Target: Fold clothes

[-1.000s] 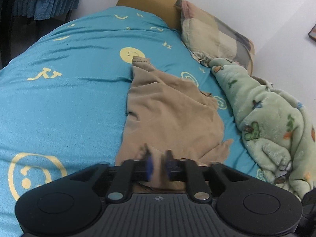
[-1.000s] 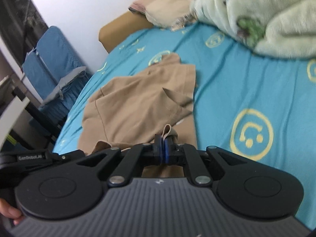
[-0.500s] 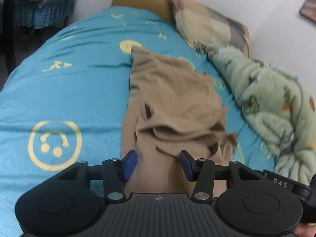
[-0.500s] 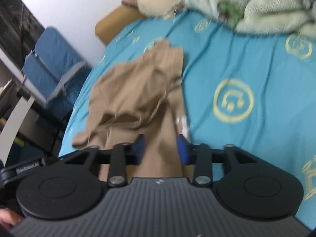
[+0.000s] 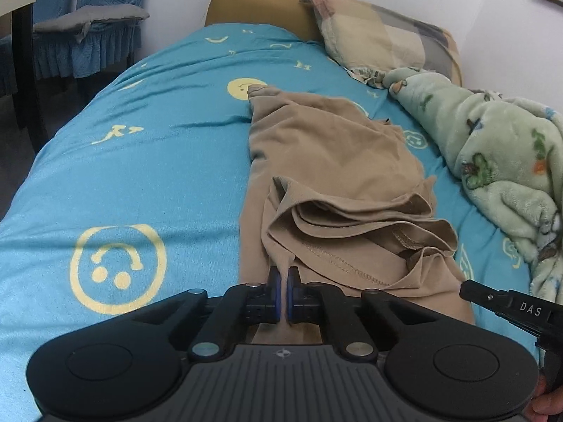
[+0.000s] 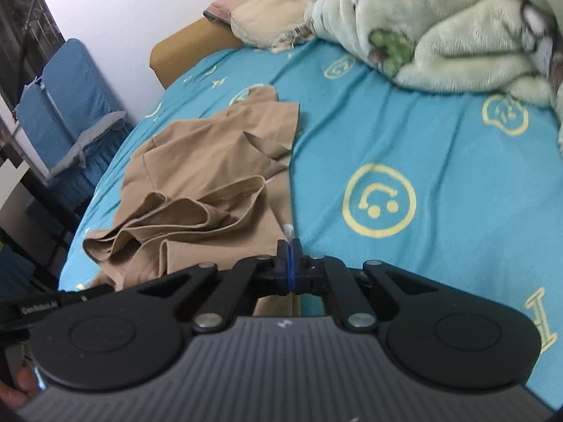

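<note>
- Tan knit garment (image 5: 327,176) lies crumpled lengthwise on the turquoise bedsheet with yellow smiley prints (image 5: 140,176), near the middle of the bed; its far end reaches a solid yellow smiley face print; near half bunched in loose folds with stitched hems showing.
- Left gripper (image 5: 283,281), black with blue pads: jaws have just closed, nearly together, pinching a thin ridge of the tan fabric at the garment's near edge.
- Right gripper (image 6: 289,256), same build: jaws have just closed, pads pressed together at the garment's near corner beside a small white tag (image 6: 288,229); fabric edge seems caught between the pads, hard to tell how much.
- In the left wrist view the black arm of the other gripper, printed DAS, pokes in at lower right, just beside the garment's near edge; part of a hand shows at the bottom right corner.
- Pale green fleece blanket with cartoon animal prints (image 5: 499,161) heaped along the wall side of the bed, apart from the garment.
- Beige and grey patchwork pillow (image 5: 380,35) at the head, resting against a mustard-brown padded headboard (image 5: 253,3).
- Blue fabric-covered chair with a grey seat pad (image 5: 88,24) stands beside the bed.
</note>
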A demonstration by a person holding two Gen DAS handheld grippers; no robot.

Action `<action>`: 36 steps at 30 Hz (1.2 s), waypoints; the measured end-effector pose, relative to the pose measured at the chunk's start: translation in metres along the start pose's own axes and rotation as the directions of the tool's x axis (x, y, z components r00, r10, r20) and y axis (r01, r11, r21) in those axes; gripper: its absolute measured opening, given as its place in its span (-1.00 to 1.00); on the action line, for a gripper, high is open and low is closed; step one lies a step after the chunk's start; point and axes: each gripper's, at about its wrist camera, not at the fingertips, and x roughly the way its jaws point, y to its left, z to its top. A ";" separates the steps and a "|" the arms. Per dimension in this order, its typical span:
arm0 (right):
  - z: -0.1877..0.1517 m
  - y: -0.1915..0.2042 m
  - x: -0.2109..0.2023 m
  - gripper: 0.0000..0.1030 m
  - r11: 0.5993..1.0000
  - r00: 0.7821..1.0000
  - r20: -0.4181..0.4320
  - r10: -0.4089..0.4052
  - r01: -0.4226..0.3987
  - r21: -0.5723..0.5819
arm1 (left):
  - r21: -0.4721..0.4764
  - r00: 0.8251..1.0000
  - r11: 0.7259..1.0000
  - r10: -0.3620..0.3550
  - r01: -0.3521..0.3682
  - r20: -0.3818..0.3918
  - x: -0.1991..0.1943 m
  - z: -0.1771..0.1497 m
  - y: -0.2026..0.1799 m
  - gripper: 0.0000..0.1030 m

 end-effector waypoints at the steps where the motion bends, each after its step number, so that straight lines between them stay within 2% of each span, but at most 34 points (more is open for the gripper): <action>1: -0.001 0.001 0.001 -0.93 1.000 1.000 -0.003 0.000 0.000 -0.011 | 0.004 1.000 1.000 0.001 -0.001 0.000 -0.001 0.000 0.000 -0.83; 4: 0.000 0.003 -0.007 -0.88 1.000 1.000 0.012 0.016 -0.016 -0.002 | 0.001 1.000 1.000 0.005 -0.005 -0.005 -0.009 0.001 0.000 -0.67; 6: 0.001 0.003 -0.016 -0.87 1.000 1.000 0.016 0.025 -0.025 0.014 | -0.005 1.000 1.000 0.000 0.000 -0.005 -0.020 0.000 0.000 -0.42; 8: 0.002 0.004 -0.025 -0.84 0.999 0.999 0.010 0.032 -0.032 0.026 | -0.014 1.000 1.000 -0.008 0.008 -0.006 -0.034 -0.002 -0.002 -0.01; 9: 0.002 0.005 -0.032 -0.75 0.999 0.999 0.012 0.040 -0.041 0.034 | -0.021 1.000 1.000 -0.017 0.017 -0.004 -0.042 -0.003 -0.002 0.04; 11: 0.000 0.006 -0.045 -0.09 0.997 0.998 0.020 0.061 -0.062 0.050 | -0.048 0.999 0.997 -0.052 0.052 0.001 -0.061 -0.008 -0.003 0.24; 12: -0.002 0.008 -0.053 0.53 0.996 0.997 0.034 0.070 -0.072 0.058 | -0.069 0.997 0.995 -0.072 0.072 0.002 -0.070 -0.011 -0.003 0.32; 13: -0.004 0.009 -0.062 0.75 0.995 0.995 0.059 0.077 -0.081 0.063 | -0.090 0.995 0.991 -0.095 0.095 0.001 -0.079 -0.016 -0.003 0.41; 16: -0.009 0.015 -0.085 0.70 0.994 0.992 0.093 0.088 -0.094 0.058 | -0.147 0.987 0.976 -0.162 0.160 0.004 -0.102 -0.031 -0.001 0.52; 19: -0.014 0.017 -0.099 0.70 0.994 0.992 0.096 0.080 -0.087 0.065 | -0.217 0.980 0.957 -0.199 0.193 -0.007 -0.113 -0.045 0.003 0.62; 23: -0.022 0.017 -0.109 0.70 0.992 0.993 0.090 0.069 -0.078 0.097 | -0.362 0.963 0.909 -0.254 0.206 -0.090 -0.098 -0.059 0.012 0.62; 25: -0.024 0.012 -0.110 0.70 0.988 0.994 0.081 0.072 -0.081 0.128 | -0.439 0.953 0.877 -0.274 0.194 -0.126 -0.084 -0.065 0.018 0.62; 28: -0.027 0.004 -0.111 0.70 0.977 0.995 0.064 0.082 -0.093 0.191 | -0.555 0.943 0.816 -0.294 0.164 -0.153 -0.062 -0.072 0.029 0.61; 31: -0.031 -0.002 -0.110 0.70 0.963 0.994 0.050 0.098 -0.107 0.247 | -0.665 0.949 0.729 -0.300 0.165 -0.094 -0.049 -0.075 0.044 0.58; 32: -0.033 -0.004 -0.110 0.70 0.959 0.994 0.047 0.101 -0.110 0.262 | -0.693 0.953 0.701 -0.295 0.170 -0.065 -0.047 -0.075 0.048 0.54; 34: -0.035 -0.006 -0.110 0.70 0.950 0.992 0.044 0.116 -0.124 0.286 | -0.729 0.961 0.664 -0.275 0.167 -0.031 -0.043 -0.075 0.055 0.37; 36: -0.037 -0.008 -0.109 0.70 0.940 0.990 0.039 0.135 -0.141 0.312 | -0.747 0.967 0.648 -0.254 0.149 -0.027 -0.039 -0.076 0.058 0.06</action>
